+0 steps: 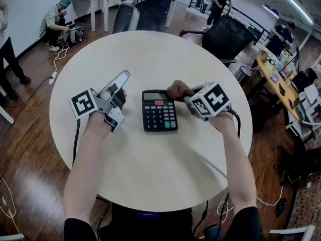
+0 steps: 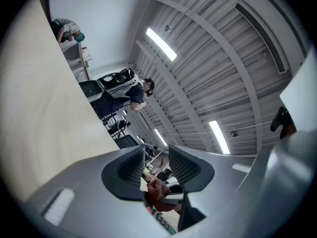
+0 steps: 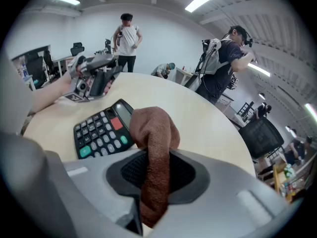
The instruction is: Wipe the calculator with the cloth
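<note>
A black calculator [image 1: 159, 109] with a red key lies flat near the middle of the round pale table [image 1: 150, 49]. My right gripper [image 1: 184, 97] points down just right of the calculator's top edge and is shut on a brown cloth [image 1: 176, 89]. In the right gripper view the cloth [image 3: 153, 133] sticks up from between the pads of the gripper [image 3: 156, 175], above the calculator [image 3: 101, 130]. My left gripper [image 1: 120, 87] hovers left of the calculator, tilted upward. In its own view the gripper [image 2: 157, 165] has a narrow gap with nothing in it.
Office chairs stand behind the table at the far side [image 1: 125, 16] and far right [image 1: 228, 36]. A person crouches by desks at the back left [image 1: 52, 24]; others stand further back. Cables lie on the wooden floor [image 1: 35, 149] to the left.
</note>
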A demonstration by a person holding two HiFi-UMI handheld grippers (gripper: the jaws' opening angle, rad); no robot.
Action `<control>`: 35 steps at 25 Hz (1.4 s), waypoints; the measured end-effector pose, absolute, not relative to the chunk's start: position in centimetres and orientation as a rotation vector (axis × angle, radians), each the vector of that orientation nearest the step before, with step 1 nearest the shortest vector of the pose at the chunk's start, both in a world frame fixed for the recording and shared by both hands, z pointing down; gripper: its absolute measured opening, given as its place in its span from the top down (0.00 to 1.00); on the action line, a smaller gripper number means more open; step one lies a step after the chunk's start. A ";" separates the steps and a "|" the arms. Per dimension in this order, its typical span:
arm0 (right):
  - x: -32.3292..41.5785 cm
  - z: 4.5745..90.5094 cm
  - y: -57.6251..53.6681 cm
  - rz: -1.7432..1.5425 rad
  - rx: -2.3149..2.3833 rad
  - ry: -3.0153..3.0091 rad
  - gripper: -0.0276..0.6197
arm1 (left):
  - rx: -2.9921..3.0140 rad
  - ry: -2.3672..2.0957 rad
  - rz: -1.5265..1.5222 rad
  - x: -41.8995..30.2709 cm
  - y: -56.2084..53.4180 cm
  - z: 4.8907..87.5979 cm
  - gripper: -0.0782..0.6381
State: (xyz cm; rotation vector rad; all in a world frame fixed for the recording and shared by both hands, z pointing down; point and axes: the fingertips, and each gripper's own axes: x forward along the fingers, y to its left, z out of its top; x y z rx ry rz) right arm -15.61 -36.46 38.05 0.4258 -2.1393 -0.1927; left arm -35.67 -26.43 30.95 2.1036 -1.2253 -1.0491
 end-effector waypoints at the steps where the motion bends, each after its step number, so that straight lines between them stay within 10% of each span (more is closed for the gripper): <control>1: -16.5 37.4 -35.5 -0.188 0.392 -2.185 0.82 | 2.102 -1.220 -1.047 -35.6 -26.5 30.8 0.70; 35: -24.2 38.7 -25.0 -0.602 -0.003 -2.033 0.82 | 2.062 -1.232 -1.078 -35.8 -26.1 30.9 0.71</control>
